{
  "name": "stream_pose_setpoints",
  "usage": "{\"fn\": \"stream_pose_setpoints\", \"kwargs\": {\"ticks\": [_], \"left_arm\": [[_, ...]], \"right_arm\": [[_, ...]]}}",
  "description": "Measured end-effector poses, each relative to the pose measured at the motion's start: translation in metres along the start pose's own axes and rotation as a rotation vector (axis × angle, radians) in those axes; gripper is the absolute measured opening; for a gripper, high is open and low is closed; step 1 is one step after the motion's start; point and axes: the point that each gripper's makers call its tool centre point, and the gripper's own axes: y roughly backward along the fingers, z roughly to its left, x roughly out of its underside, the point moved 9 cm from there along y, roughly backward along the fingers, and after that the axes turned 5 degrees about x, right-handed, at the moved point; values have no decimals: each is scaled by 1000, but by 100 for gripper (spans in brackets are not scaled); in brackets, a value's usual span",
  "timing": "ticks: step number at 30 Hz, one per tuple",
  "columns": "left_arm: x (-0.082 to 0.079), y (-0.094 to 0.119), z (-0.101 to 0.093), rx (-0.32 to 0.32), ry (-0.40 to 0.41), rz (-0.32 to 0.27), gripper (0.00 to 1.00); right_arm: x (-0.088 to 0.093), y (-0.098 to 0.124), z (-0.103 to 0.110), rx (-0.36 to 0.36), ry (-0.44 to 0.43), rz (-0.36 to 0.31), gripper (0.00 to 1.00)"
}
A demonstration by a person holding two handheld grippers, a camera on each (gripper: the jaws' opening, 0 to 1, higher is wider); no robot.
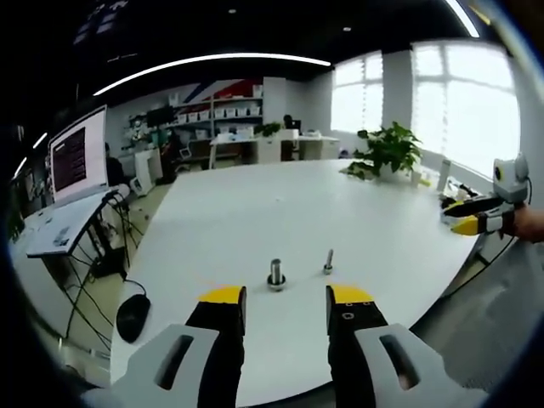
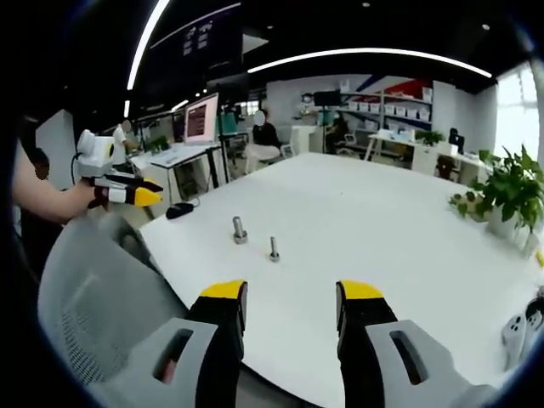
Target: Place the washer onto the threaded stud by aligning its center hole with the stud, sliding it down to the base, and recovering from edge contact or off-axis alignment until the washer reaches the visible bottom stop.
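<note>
- The left gripper (image 1: 286,303) hung released over the near edge of the white table (image 1: 340,212), its yellow-tipped jaws apart with nothing between them; the right gripper (image 2: 292,299) was likewise spread and empty.
- Two small metal pieces stood near each other on the table: a thicker stud with a wide ring at its foot (image 1: 276,274) and a slimmer threaded stud (image 1: 328,262). From the right gripper view they read as the thicker stud (image 2: 240,230) and the slimmer one (image 2: 274,249).
- Whether that ring was the washer already seated, or only a base flange, was too small to tell — no loose washer could be picked out.
- Likely risk: both grippers were well apart from the studs, so a reach from this angle could knock a piece over.
- A tilted washer would probably catch on the threads — an off-axis approach would cause that.
</note>
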Motion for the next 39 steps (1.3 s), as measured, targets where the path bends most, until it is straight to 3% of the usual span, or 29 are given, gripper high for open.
{"fn": "stream_pose_setpoints", "kwargs": {"ticks": [4,18,39], "left_arm": [[-2,3,1,-8,6,-27,36],[0,2,1,-1,10,-21,35],[7,-2,-1,9,8,50,35]], "right_arm": [[1,0,-1,0,-7,5,44],[4,0,-2,16,-6,22,44],[6,0,1,4,1,38,44]]}}
